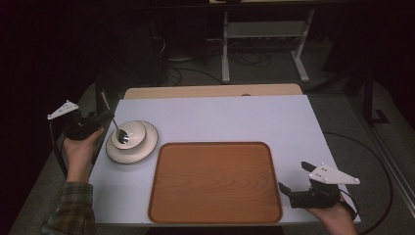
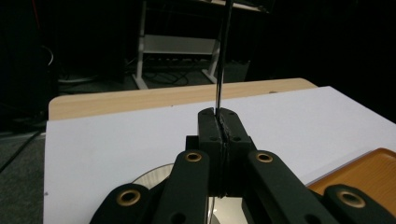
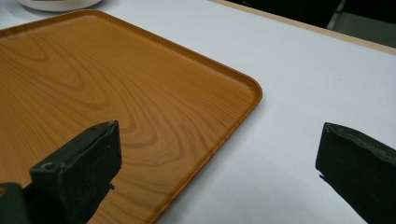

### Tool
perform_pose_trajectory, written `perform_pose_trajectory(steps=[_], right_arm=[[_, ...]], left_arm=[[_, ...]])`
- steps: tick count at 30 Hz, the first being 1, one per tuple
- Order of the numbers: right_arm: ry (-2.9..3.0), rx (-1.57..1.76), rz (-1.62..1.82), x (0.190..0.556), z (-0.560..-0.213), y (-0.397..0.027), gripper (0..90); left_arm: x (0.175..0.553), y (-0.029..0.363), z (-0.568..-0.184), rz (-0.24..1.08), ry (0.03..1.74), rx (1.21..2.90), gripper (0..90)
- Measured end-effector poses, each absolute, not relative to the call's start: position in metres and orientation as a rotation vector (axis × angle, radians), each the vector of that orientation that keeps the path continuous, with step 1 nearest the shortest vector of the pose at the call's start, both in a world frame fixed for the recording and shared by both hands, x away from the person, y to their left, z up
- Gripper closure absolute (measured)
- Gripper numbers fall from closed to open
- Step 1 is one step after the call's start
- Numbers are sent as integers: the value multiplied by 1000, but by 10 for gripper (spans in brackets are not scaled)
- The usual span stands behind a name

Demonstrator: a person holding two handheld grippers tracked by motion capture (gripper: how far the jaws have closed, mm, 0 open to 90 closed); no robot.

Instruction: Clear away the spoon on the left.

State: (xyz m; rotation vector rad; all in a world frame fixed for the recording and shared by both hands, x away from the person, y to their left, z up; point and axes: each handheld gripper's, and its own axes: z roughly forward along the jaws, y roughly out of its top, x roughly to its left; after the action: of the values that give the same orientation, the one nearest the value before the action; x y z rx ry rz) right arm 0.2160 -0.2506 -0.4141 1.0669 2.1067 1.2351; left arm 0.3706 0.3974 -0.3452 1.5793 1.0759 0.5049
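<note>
Metal spoon [image 1: 117, 132], handle clamped edge-on in my left gripper [image 1: 100, 117] jaws over the bowl [image 1: 132, 142], may twist loose; right gripper [image 1: 293, 178] jaws apart.

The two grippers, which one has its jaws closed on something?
The left gripper, beside the bowl: its jaws pinch the spoon by its handle. The right gripper, beside the wooden tray, has its jaws wide apart, holding nothing.
</note>
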Motion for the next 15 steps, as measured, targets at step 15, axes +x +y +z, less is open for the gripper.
perform_pose_trajectory(steps=[15], right_arm=[[2110,1057,1241,217,-415,-251,0]], left_arm=[[361,378,-324,451,1009,1615,889]])
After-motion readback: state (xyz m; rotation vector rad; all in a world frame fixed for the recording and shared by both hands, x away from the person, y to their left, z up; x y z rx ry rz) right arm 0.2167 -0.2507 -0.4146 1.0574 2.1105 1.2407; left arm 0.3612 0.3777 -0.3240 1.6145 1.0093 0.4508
